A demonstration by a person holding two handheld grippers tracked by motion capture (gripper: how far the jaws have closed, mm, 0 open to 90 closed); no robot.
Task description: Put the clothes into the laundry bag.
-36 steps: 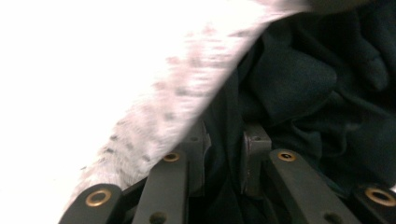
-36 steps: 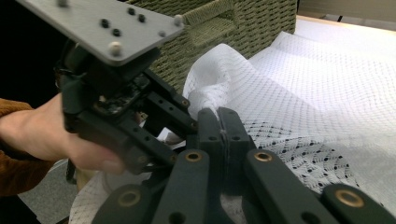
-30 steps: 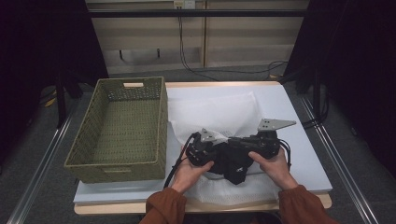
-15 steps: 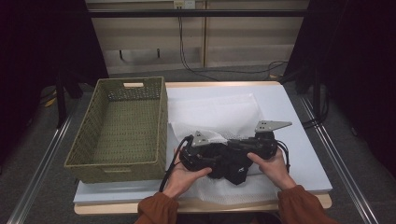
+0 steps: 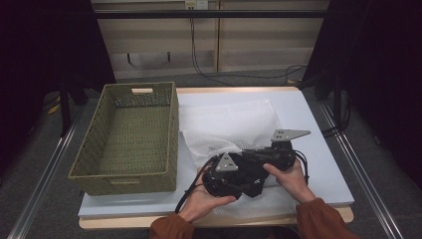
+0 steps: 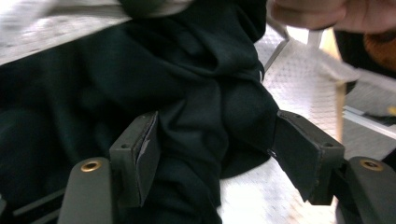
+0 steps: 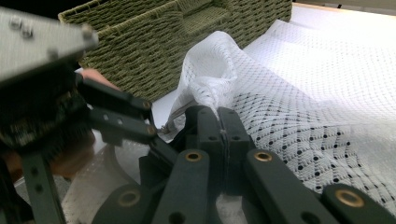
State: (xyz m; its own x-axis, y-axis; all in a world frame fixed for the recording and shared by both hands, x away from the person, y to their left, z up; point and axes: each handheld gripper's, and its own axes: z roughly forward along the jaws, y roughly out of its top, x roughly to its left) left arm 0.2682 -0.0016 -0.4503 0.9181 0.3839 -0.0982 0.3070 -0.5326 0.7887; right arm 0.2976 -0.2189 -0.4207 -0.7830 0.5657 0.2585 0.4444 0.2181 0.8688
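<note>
Pinching white dotted mesh bag (image 7: 299, 116), right gripper (image 7: 218, 128) beside woven basket (image 7: 154, 42).

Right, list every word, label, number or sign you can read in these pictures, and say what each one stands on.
None can be read.
The white mesh bag, the black garment and the green wicker basket bear no lettering.
The left gripper, the right gripper and the grey three-cornered plate bear only screws and rivets, no marks.
</note>
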